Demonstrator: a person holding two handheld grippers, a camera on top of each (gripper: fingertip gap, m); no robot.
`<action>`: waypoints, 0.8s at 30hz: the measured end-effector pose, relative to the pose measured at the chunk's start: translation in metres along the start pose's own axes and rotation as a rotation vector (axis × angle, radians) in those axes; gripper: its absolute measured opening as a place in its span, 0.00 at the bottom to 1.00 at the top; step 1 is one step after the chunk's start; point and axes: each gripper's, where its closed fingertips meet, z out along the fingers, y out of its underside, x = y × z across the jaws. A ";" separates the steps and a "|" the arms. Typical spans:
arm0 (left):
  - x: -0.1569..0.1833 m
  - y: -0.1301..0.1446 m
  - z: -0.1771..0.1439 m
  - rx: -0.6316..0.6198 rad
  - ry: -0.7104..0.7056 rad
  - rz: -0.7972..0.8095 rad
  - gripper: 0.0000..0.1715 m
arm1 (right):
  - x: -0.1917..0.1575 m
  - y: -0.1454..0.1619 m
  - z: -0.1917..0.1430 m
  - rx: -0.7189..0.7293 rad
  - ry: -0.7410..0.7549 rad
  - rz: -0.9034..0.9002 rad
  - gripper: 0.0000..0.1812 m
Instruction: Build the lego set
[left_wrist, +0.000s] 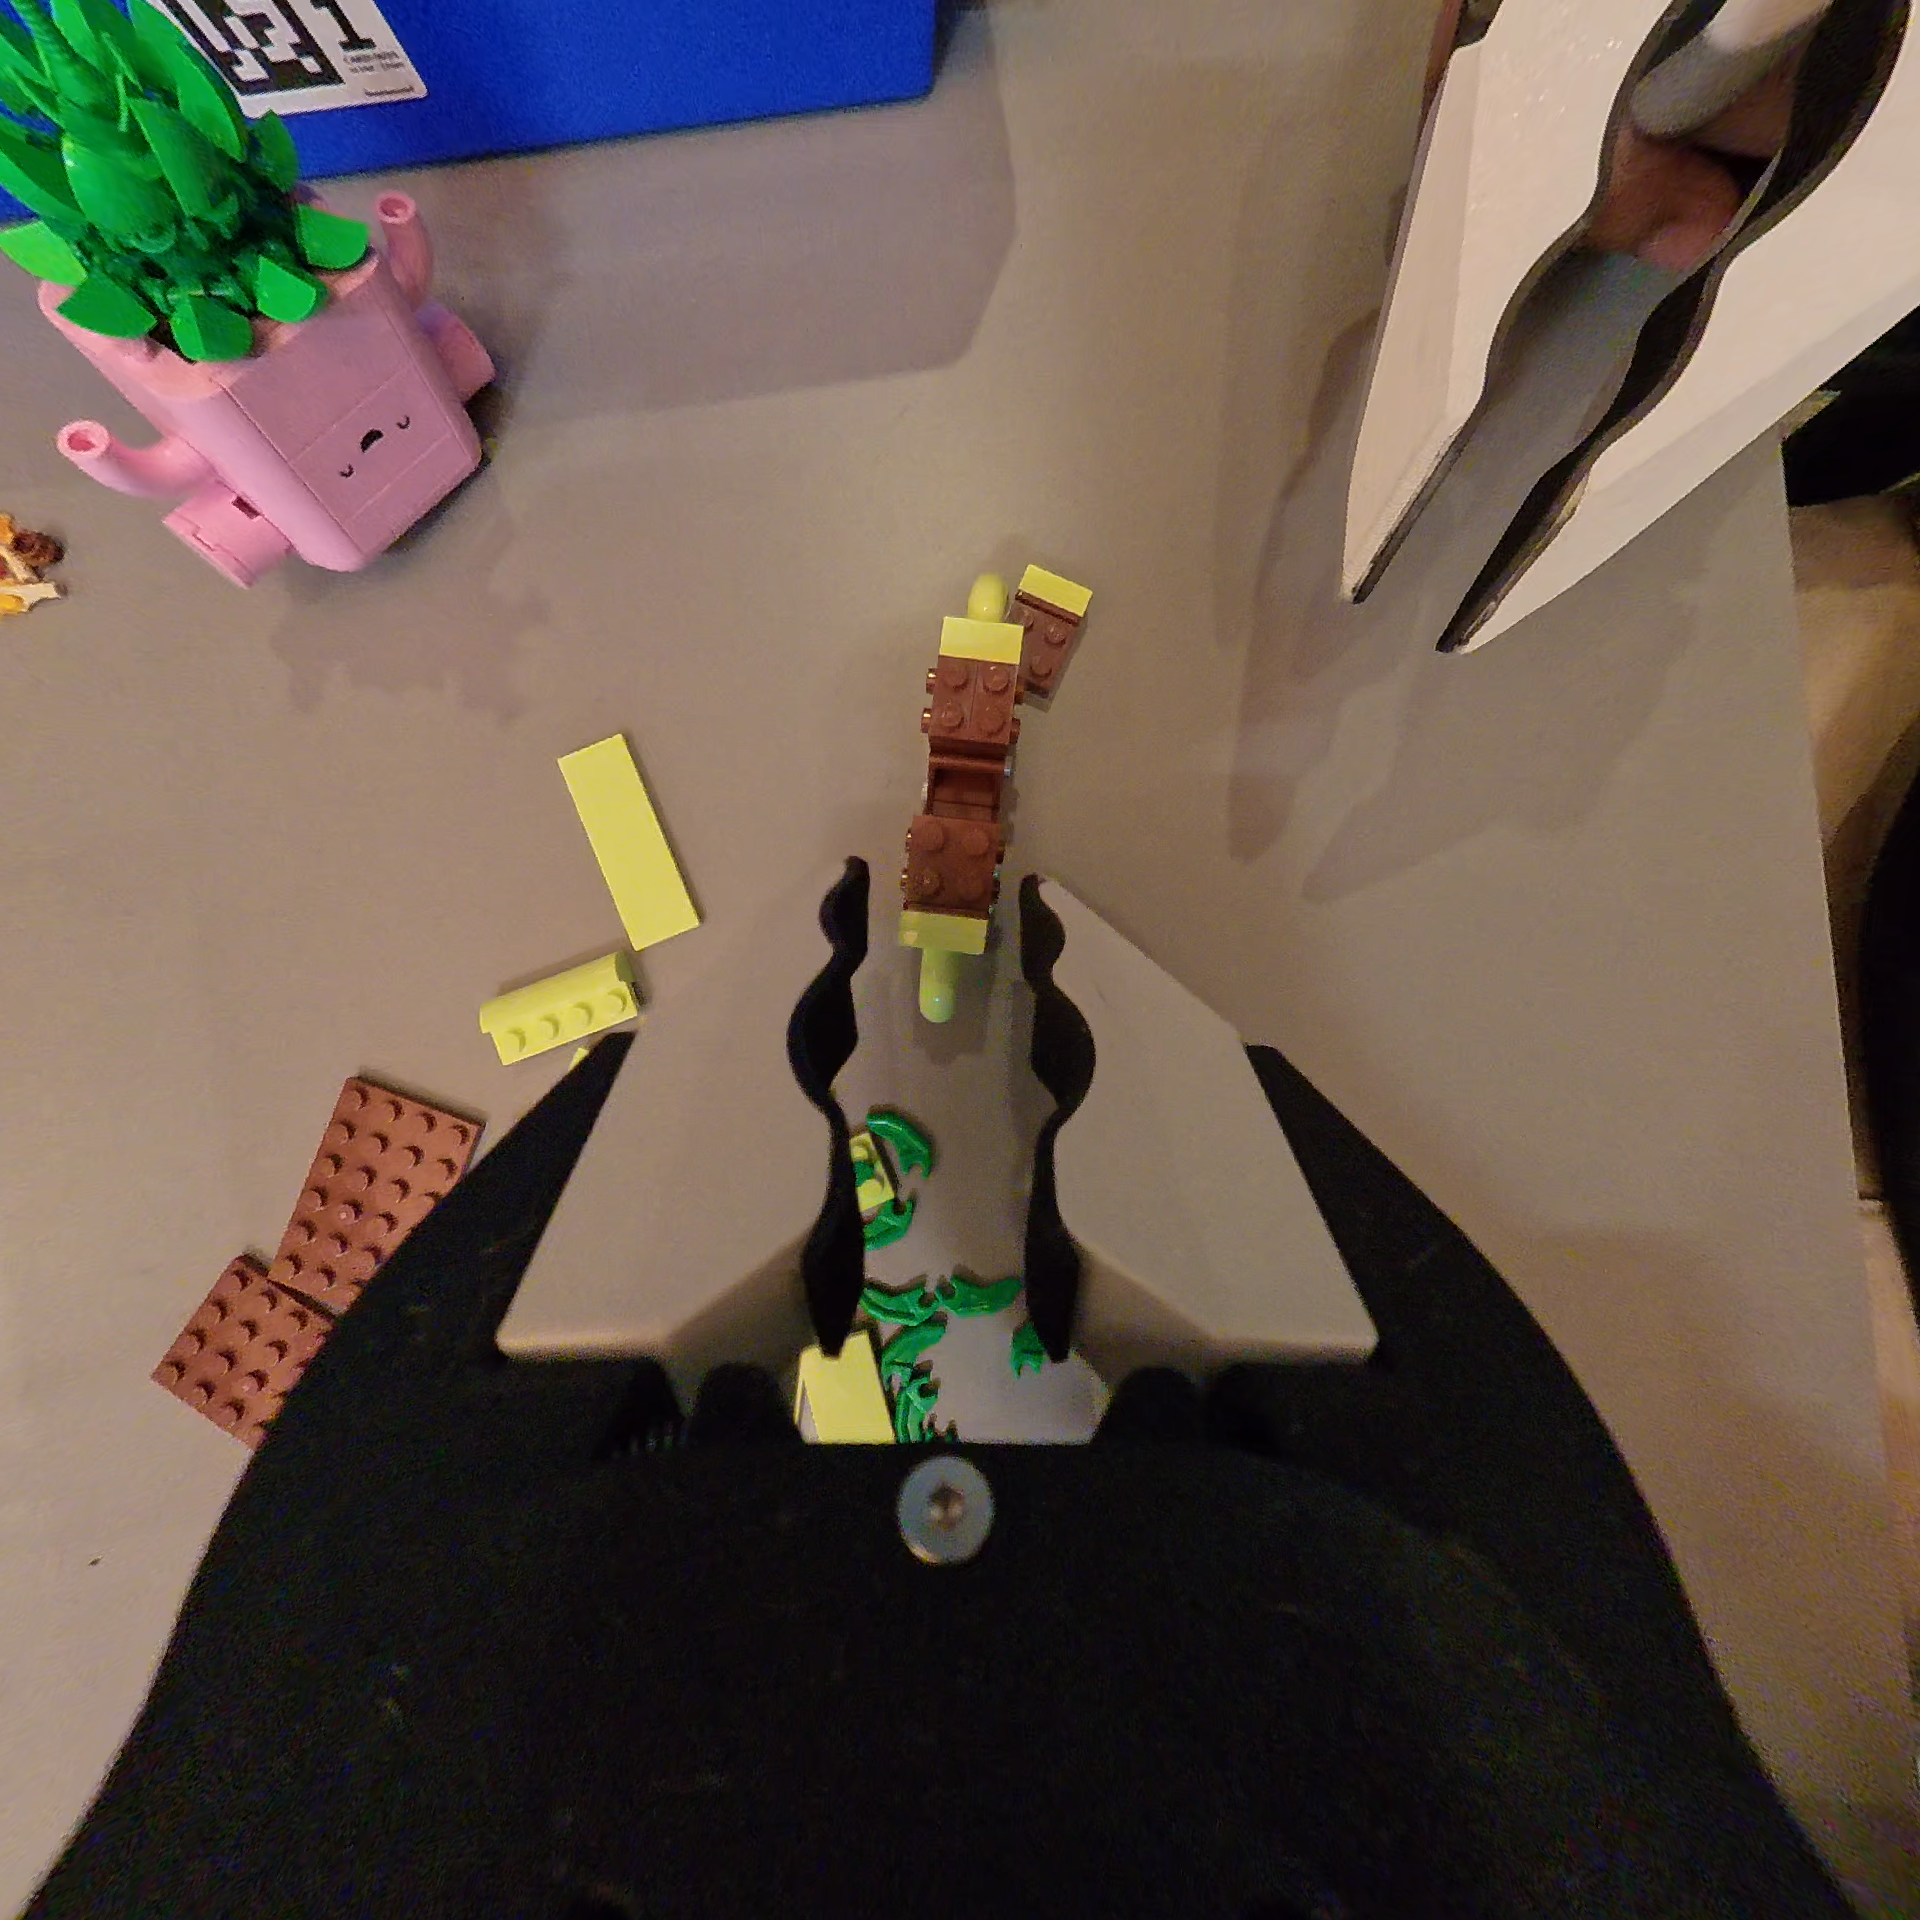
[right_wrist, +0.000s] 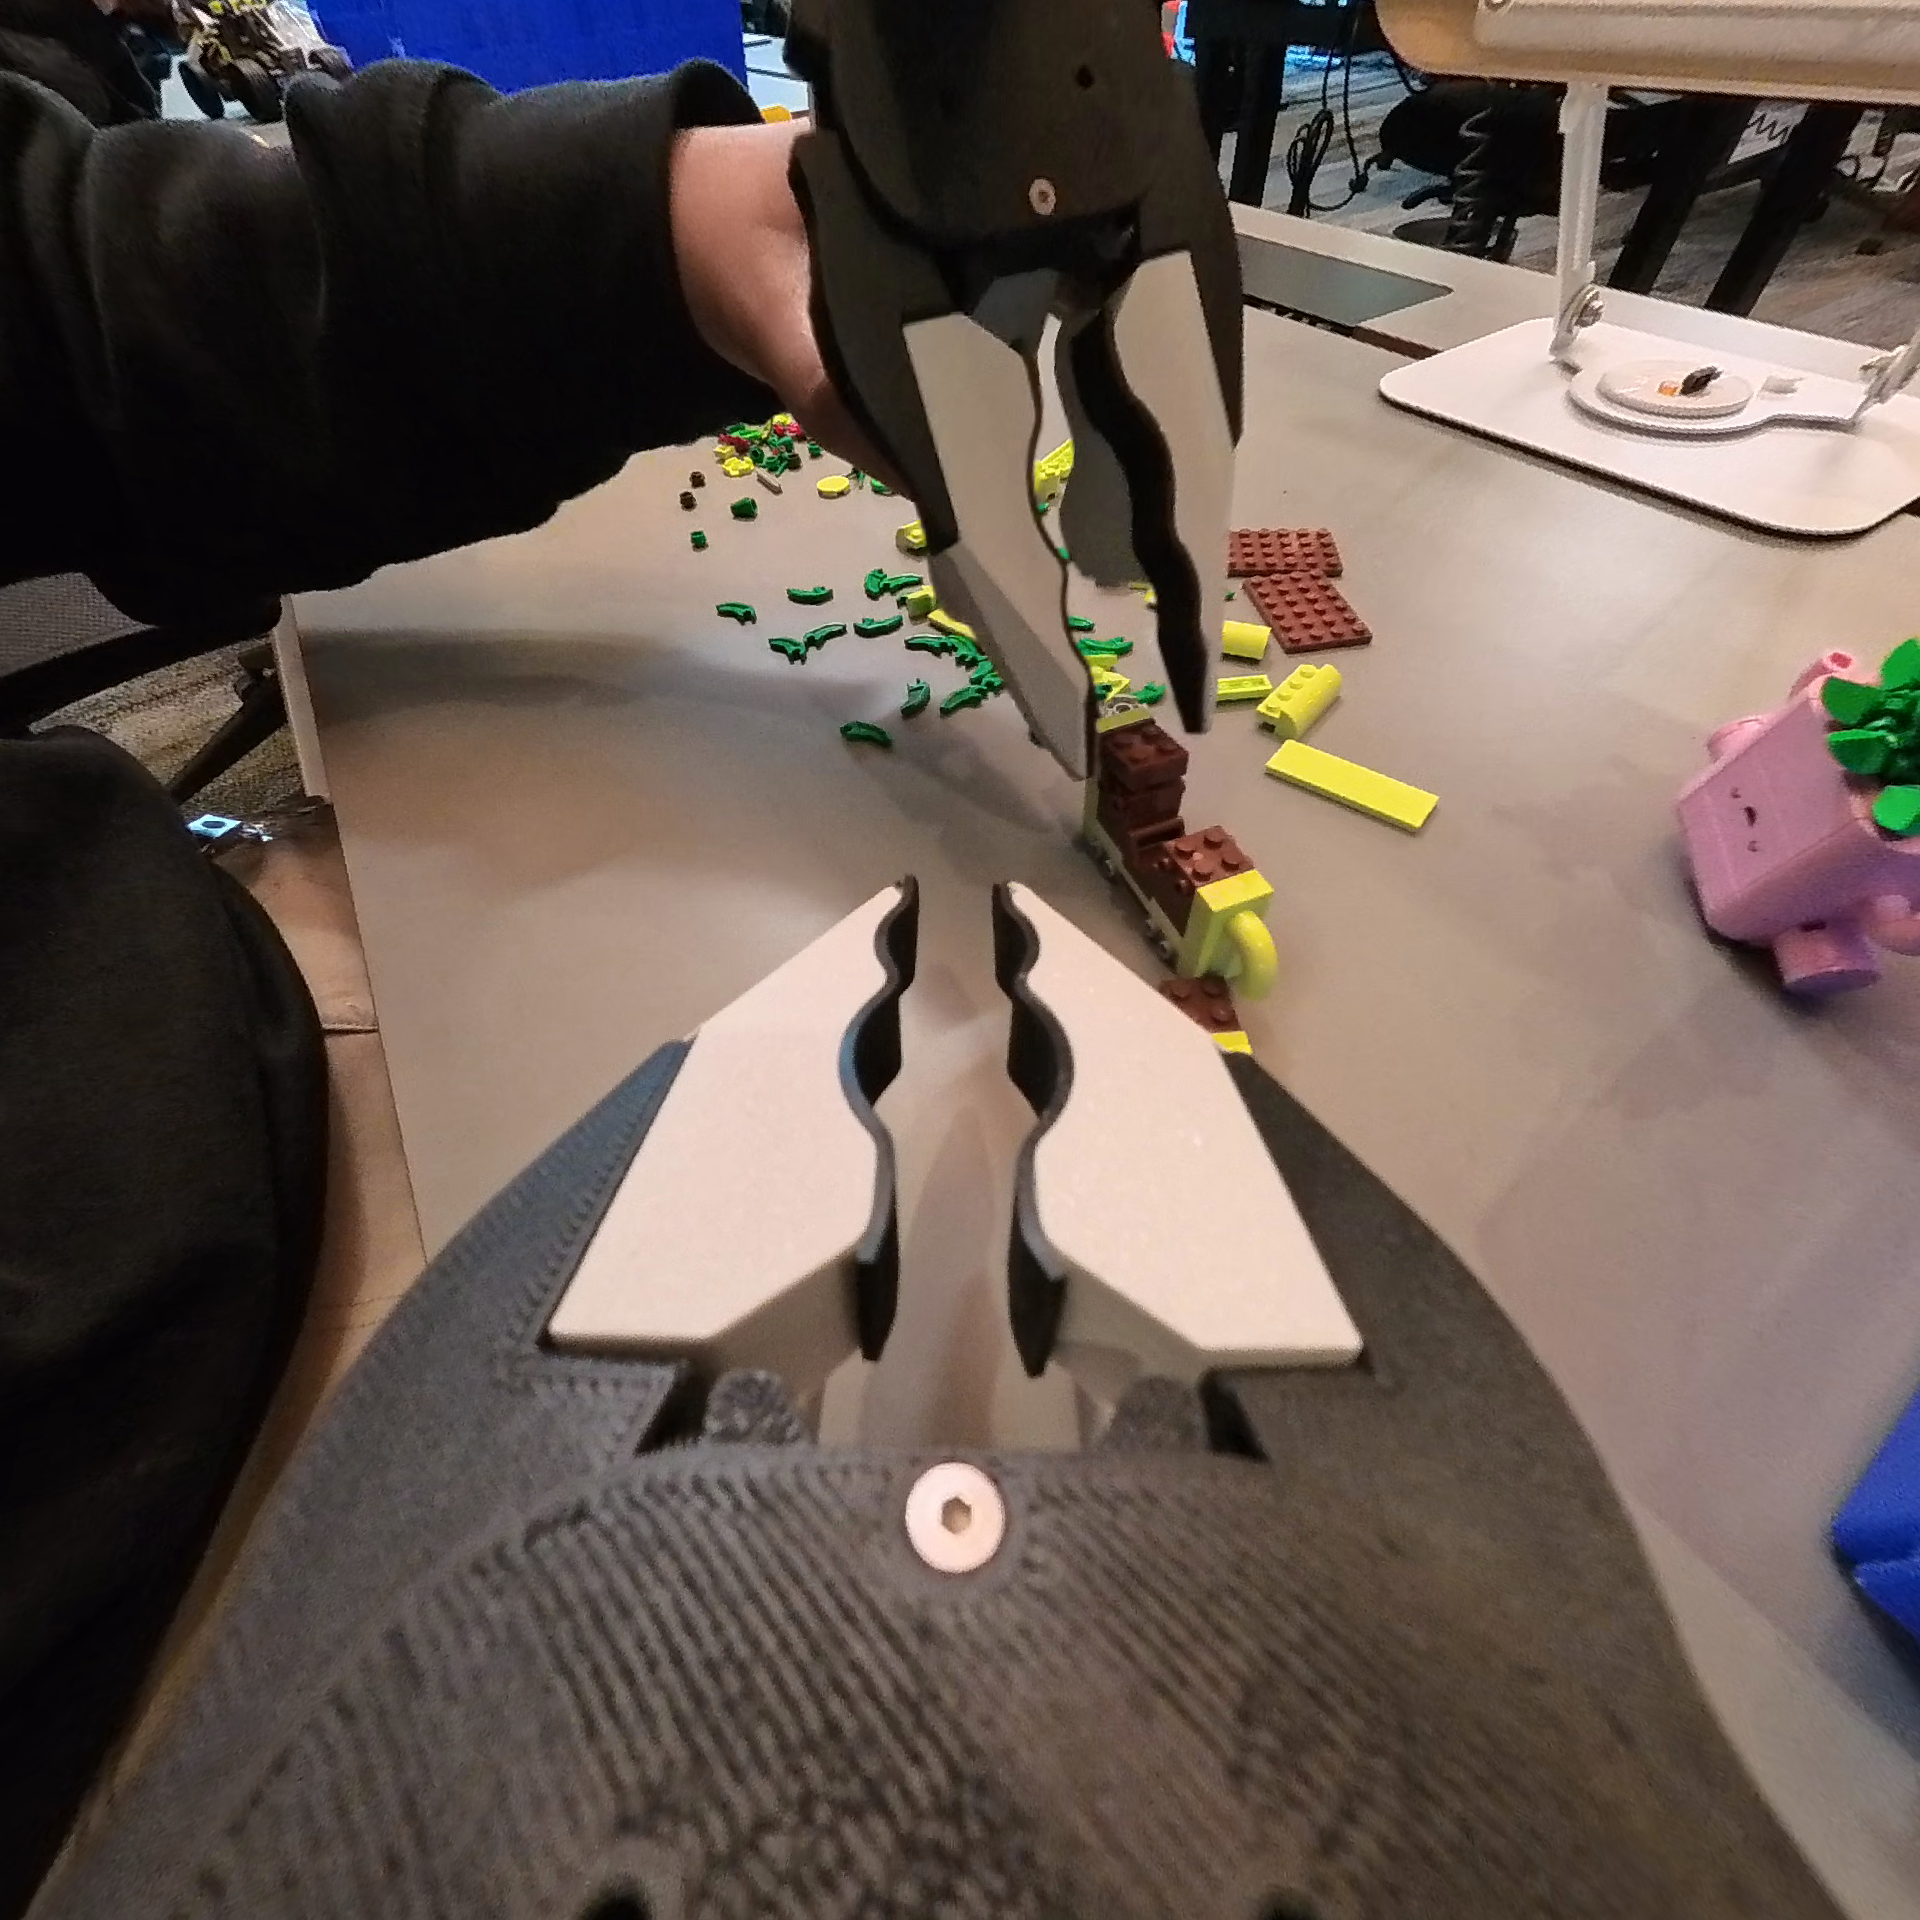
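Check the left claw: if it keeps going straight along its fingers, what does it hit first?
Most likely the brown and lime lego assembly: its near lime end sits between the open left claw's fingertips. Height above the table is unclear.

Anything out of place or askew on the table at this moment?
Yes. The pink lego planter lies tipped on its side, green leaves pointing sideways. The brown-and-lime assembly also lies on its side below the left tongs. Green leaf pieces are scattered loose.
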 end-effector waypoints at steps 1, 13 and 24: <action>0.000 -0.001 -0.001 0.005 0.001 -0.001 0.17 | 0.000 0.000 0.000 0.000 0.000 0.000 0.07; 0.001 -0.007 0.002 0.027 0.025 -0.012 0.08 | 0.000 0.002 0.002 -0.014 0.002 -0.006 0.07; 0.002 -0.008 0.002 0.065 0.108 -0.034 0.08 | -0.001 0.003 0.003 -0.023 0.001 -0.011 0.07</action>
